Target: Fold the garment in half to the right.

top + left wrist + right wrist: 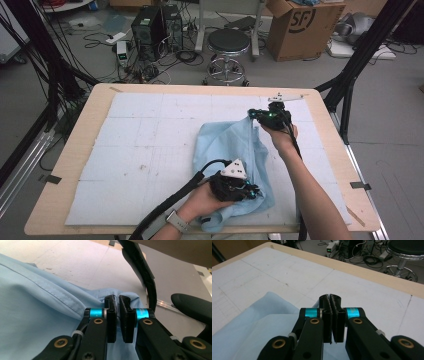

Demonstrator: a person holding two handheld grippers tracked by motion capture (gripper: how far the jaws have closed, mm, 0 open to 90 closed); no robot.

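Looking down from the high view, a light blue shirt (239, 160) lies crumpled right of centre on the white-padded worktop (145, 145), soft folds everywhere, a seam line running up its middle. Its long axis runs from the near edge up toward the far right, narrowing to a corner at the far end. The left gripper (245, 191) sits at the near end of the cloth, jaws clamped together on a bunched fold, hand wrapped around its body. The right gripper (260, 116) is at the far corner, jaws pressed together on the fabric's tip, forearm stretching in from the near right. Beyond the worktop stand a black stool (228, 47) and a cardboard box (305, 25).

Over to the left gripper view: the shirt (37, 315) spreads across the left side, a stitched hem running diagonally, and the left gripper (119, 301) has its jaws nearly together with a pinch of blue cloth caught between the pads.

Now the right gripper view: the right gripper (330, 298) shows jaws fully pressed together; the shirt (262, 322) fans out to the left beneath them, its edge meeting the jaws from the left, with bare white worktop (367, 297) beyond.
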